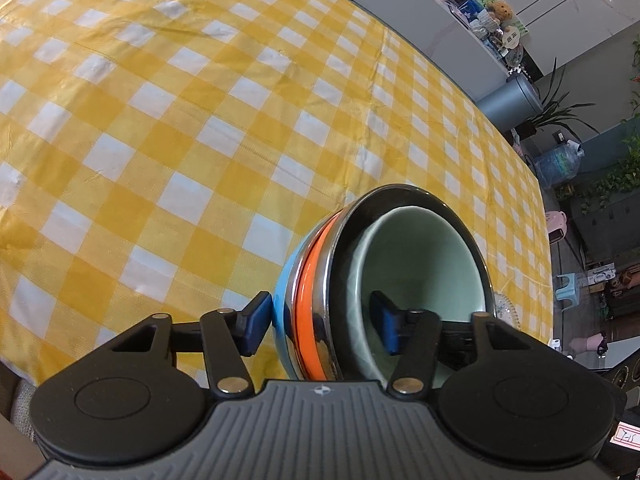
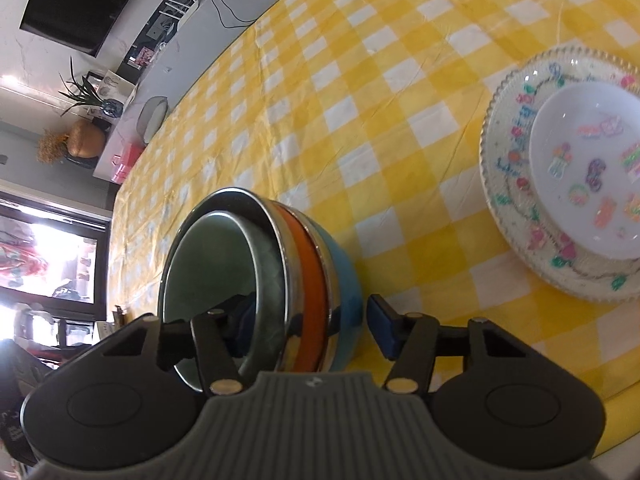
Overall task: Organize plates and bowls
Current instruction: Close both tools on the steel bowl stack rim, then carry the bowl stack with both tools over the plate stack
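A nested stack of bowls (image 1: 316, 300) shows in both views: a pale green bowl (image 1: 416, 264) inside a steel bowl, then an orange one, then a blue one outermost. My left gripper (image 1: 320, 322) straddles the stack's rim, one blue pad outside against the blue bowl, one inside the green bowl. My right gripper (image 2: 312, 326) straddles the stack (image 2: 308, 276) on its opposite side; its outer pad (image 2: 380, 326) stands slightly off the blue wall. A stack of plates (image 2: 516, 216), a small white one on a patterned one, lies at the right.
A yellow and white checked tablecloth (image 1: 180, 128) covers the table. Its far edge (image 1: 532, 168) runs close behind the bowls. Beyond it are a counter with clutter, plants and a water jug. A glass dish edge (image 1: 506, 308) shows behind the bowls.
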A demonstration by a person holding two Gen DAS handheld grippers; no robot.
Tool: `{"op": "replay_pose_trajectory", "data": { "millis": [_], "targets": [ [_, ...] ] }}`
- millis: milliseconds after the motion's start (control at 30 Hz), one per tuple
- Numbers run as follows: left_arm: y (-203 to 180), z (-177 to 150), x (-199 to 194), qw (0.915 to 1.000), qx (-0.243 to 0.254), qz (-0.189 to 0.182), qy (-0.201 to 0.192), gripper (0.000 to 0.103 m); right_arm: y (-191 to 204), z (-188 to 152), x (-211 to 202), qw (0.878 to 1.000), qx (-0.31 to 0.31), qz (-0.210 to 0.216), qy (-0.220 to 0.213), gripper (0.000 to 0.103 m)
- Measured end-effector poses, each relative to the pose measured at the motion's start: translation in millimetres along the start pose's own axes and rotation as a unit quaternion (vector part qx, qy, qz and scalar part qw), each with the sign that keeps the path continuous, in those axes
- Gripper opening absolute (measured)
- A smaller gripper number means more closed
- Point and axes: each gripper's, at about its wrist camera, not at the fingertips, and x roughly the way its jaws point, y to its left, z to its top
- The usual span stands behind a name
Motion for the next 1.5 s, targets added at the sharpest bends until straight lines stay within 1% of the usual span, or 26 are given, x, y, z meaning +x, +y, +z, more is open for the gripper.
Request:
{"op": "replay_pose_trajectory", "data": {
  "millis": [133, 267, 400, 500, 700, 867, 1167, 1500],
  "targets": [
    [-2, -1, -1, 1.0000, -0.001, 0.003, -0.003, 0.057, 1, -1, 0, 1.000, -0.002, -0.002, -0.005, 0.055],
    [-3, 0, -2, 1.0000, 0.000, 0.005, -0.004, 0.057, 5, -3, -1, 1.000, -0.008, -0.015, -0.011, 0.050],
    [-4, 1, -4, 0.9999, 0.009, -0.001, -0.005, 0.058, 1, -3, -1, 1.000, 0.002, -0.014, -0.016, 0.044],
    [-3, 2, -5, 0.9999, 0.008, -0.005, -0.004, 0.058, -1, -2, -2, 1.000, 0.003, -0.016, -0.017, 0.039],
    [-13, 1, -9, 0.9997, 0.022, 0.004, -0.014, 0.058, -1, -4, -5, 1.000, 0.009, -0.014, -0.016, 0.038],
    [-23, -1, -16, 0.9992, 0.033, 0.003, -0.023, 0.057, -5, -4, -15, 1.000, 0.012, -0.010, -0.020, 0.037],
    [-60, -7, -24, 0.9974, 0.062, -0.011, -0.035, 0.057, -16, 1, -47, 0.999, 0.022, 0.001, -0.047, 0.037],
    [-127, -18, -19, 0.9929, 0.102, -0.051, -0.034, 0.057, -43, 16, -113, 0.994, 0.027, -0.007, -0.102, 0.037]
  ]
}}
